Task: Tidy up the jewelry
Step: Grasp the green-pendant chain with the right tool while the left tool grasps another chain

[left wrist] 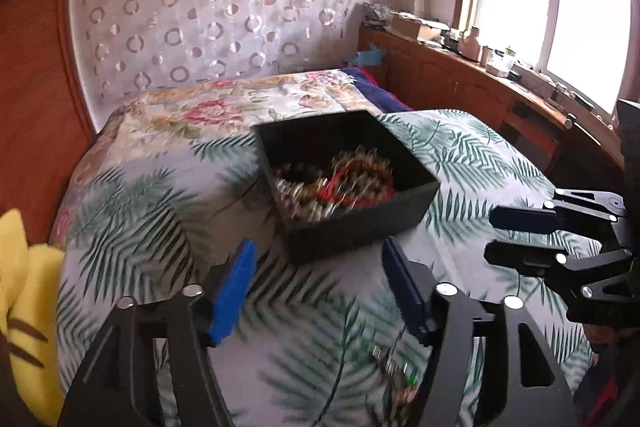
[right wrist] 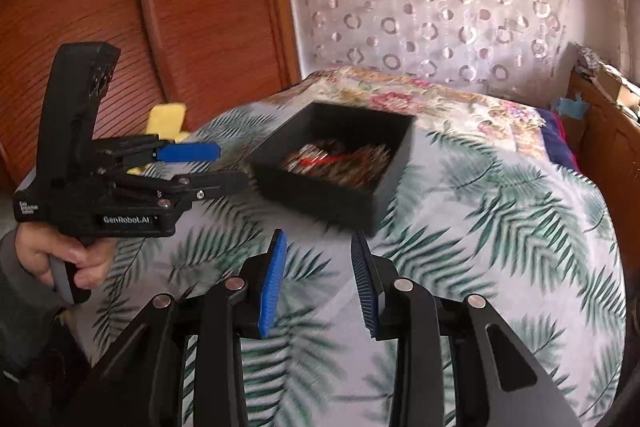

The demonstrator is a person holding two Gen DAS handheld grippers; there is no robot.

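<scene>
Hidden or blurred: the jewelry (left wrist: 336, 183) in the black box (left wrist: 404, 203) is smeared by motion; beads, a red cord and metallic links show, but single pieces cannot be told apart. A second small cluster of beads (left wrist: 394, 367) lies on the bedspread (left wrist: 132, 227) under the left claw's right finger, partly covered by it and cut off near the bottom edge.
Cut off: a yellow plush toy (left wrist: 24, 291) is clipped by the left border of the left wrist view; the person's left hand (right wrist: 68, 255) and grey sleeve run out of the right wrist view.
Left claw: left claw (left wrist: 320, 291) stands wide open above the bedspread, nothing between its blue pads.
Right claw: right claw (right wrist: 318, 283) is partly open with only fern-print cloth showing in the gap; it holds nothing.
Task thing: the box sits on the bed ahead of both claws, open-topped, with the jewelry heaped toward its near wall.
Edges: the box's near corner lies close before the right claw's fingertips. A wooden wardrobe (right wrist: 160, 7) bounds the bed on the left, a low wooden cabinet (left wrist: 480, 87) under the window on the right.
Open room: bare bedspread lies left and right of the box and between the two claws.
</scene>
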